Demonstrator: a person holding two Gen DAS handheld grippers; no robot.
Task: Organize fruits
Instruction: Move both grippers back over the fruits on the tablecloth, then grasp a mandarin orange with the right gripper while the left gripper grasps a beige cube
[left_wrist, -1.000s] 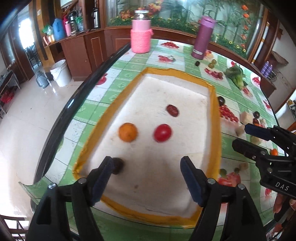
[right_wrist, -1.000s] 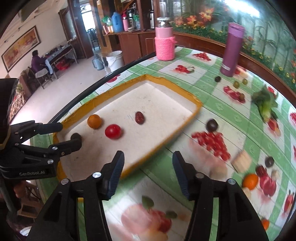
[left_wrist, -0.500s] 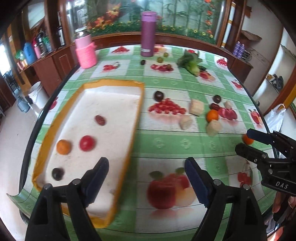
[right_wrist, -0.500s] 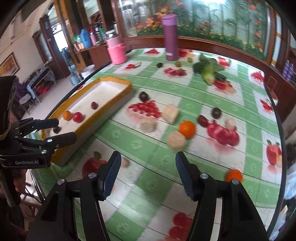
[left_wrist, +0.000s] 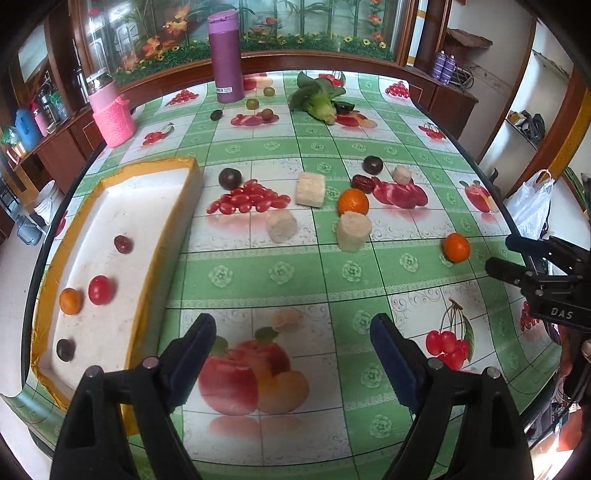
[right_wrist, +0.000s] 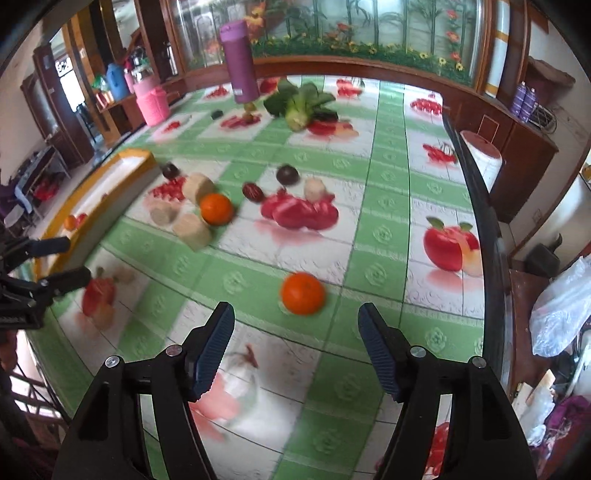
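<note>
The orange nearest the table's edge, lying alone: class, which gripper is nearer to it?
Right. The right gripper hangs just short of that orange, jaws opening and empty. The left gripper is off to the side, nearer the tray.

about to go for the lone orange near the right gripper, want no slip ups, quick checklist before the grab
1. Right gripper empty, jaws opening: ok.
2. Lone orange sits just ahead of the jaws, not yet between them: not ok.
3. Nothing touching that orange: ok.
4. Left gripper empty, clear of the orange: ok.
5. Tray has bare floor beside its four fruits: ok.
6. Orange resting still: cannot tell, the view is blurred.
</note>
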